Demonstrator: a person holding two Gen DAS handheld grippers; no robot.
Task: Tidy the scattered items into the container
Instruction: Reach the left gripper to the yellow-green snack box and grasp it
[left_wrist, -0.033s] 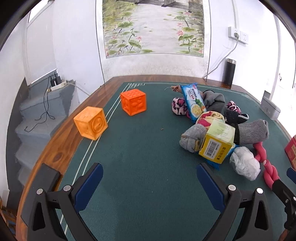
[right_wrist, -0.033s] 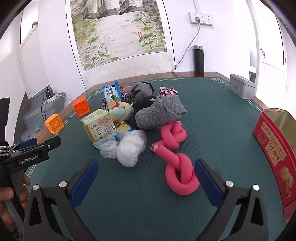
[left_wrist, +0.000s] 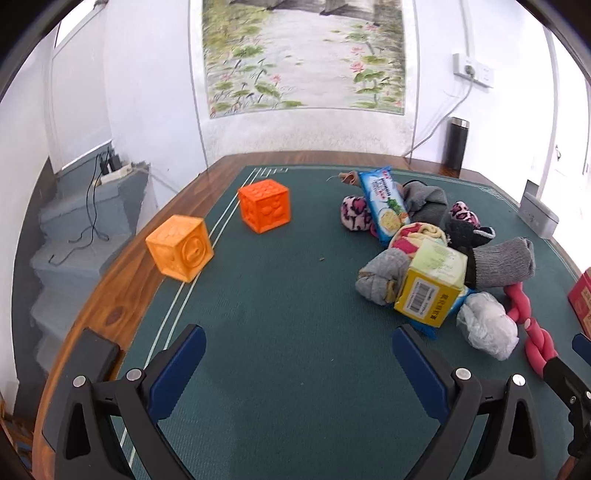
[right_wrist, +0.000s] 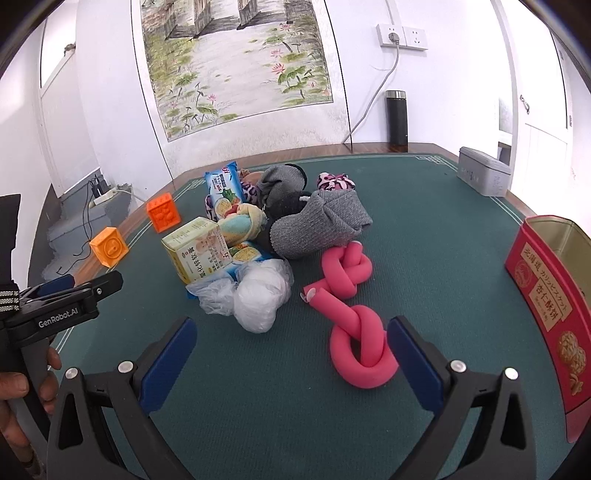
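Note:
A pile of items lies on the green mat: a yellow-green box (left_wrist: 432, 284) (right_wrist: 197, 249), a blue snack packet (left_wrist: 382, 201) (right_wrist: 223, 188), grey socks (right_wrist: 317, 225), a white plastic bag (right_wrist: 258, 297) and a knotted pink foam tube (right_wrist: 351, 314). An open red tin (right_wrist: 546, 291) stands at the right. My left gripper (left_wrist: 299, 365) is open and empty, above bare mat left of the pile. My right gripper (right_wrist: 291, 354) is open and empty, its right pad close beside the pink tube.
Two orange cubes (left_wrist: 264, 205) (left_wrist: 181, 247) sit near the table's left edge. A grey box (right_wrist: 484, 175) stands at the far right, a black flask (right_wrist: 396, 118) at the back edge. The left gripper shows at the left of the right wrist view (right_wrist: 62, 299).

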